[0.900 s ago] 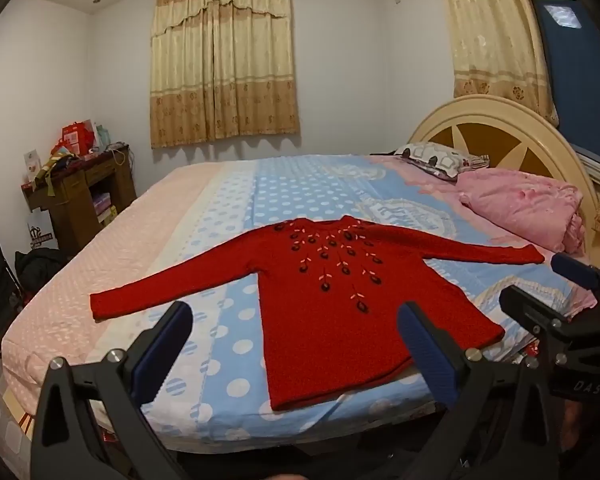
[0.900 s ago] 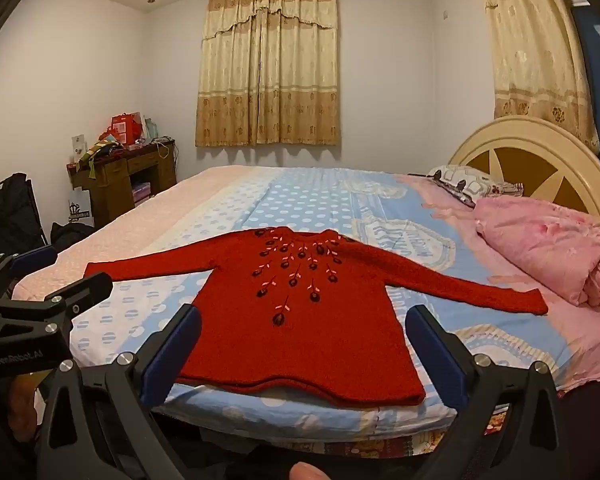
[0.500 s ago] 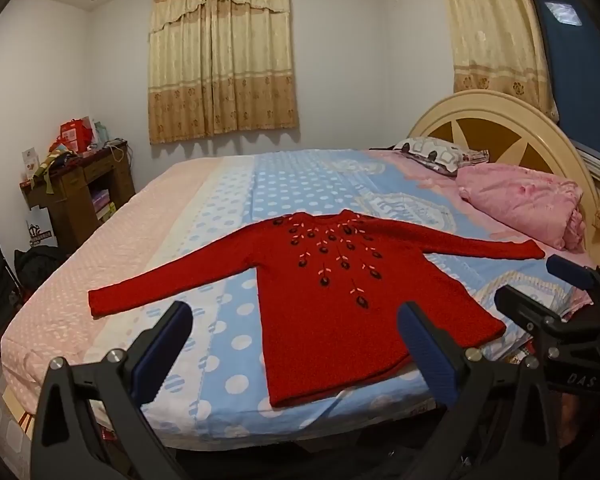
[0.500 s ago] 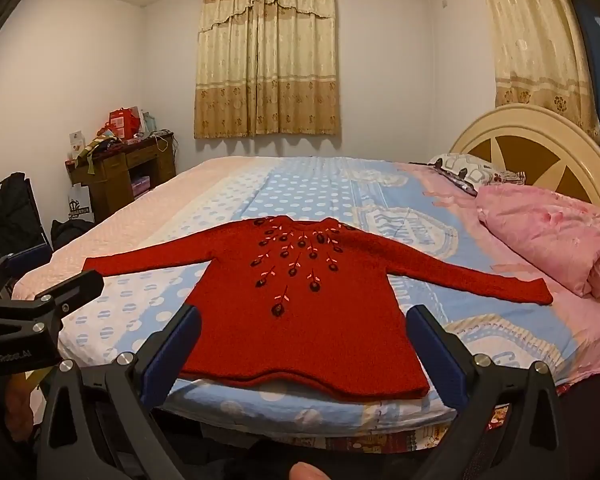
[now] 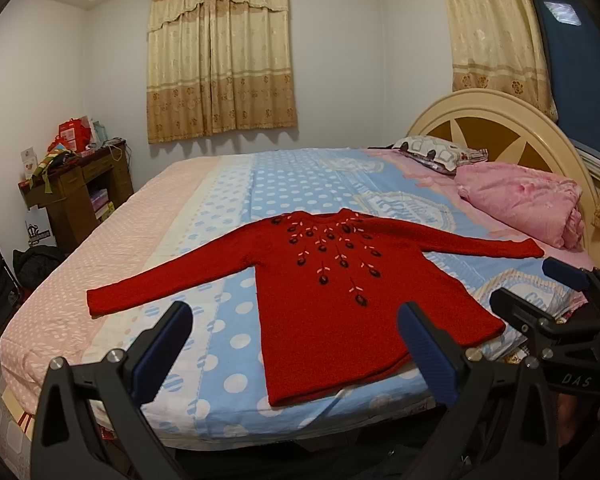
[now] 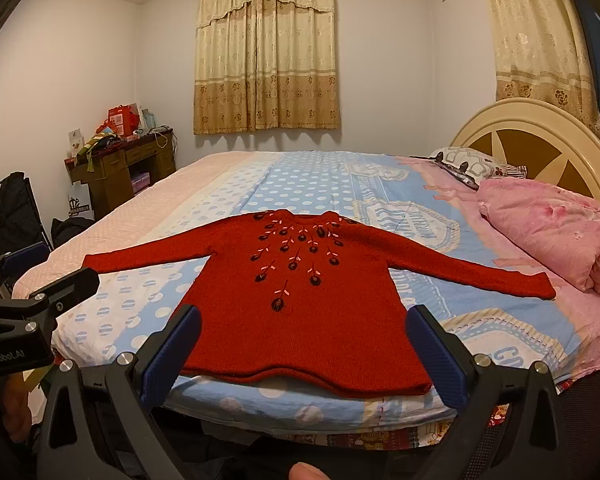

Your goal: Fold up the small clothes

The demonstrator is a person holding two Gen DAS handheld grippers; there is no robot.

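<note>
Red sweater [image 5: 332, 304] lies flat, face up, on the bed [image 5: 236, 200], both sleeves spread out to the sides, hem toward the near edge of the mattress, neckline toward the far side. Dark flower embroidery runs down from the collar over the chest. Left gripper [image 5: 296, 344] hangs short of the bed edge, jaws spread as wide as they go, nothing between the blue pads, nothing held. In the left wrist view the sweater's body sits beyond and mostly between the two fingers, shifted toward the right finger; the right pad overlaps the hem's right corner in the picture but stays clear of the cloth. The left sleeve end lies beyond the left finger, up and to its left. Right gripper [image 6: 304, 344] is likewise fully spread and empty, also in front of the bed edge and apart from the cloth. In the right wrist view the sweater's hem spans almost exactly the gap between the two pads, body centred between them; both sleeves reach out past the fingers on either side. Each gripper shows at the edge of the other's view: the right one at the right in the left view, the left one at the left in the right view, so they are side by side. A pink quilt [image 6: 548, 232] is folded near the headboard [image 6: 540, 140], just past the right sleeve end, not touching it. A fingertip [image 6: 306, 472] shows at the bottom of the right view.
</note>
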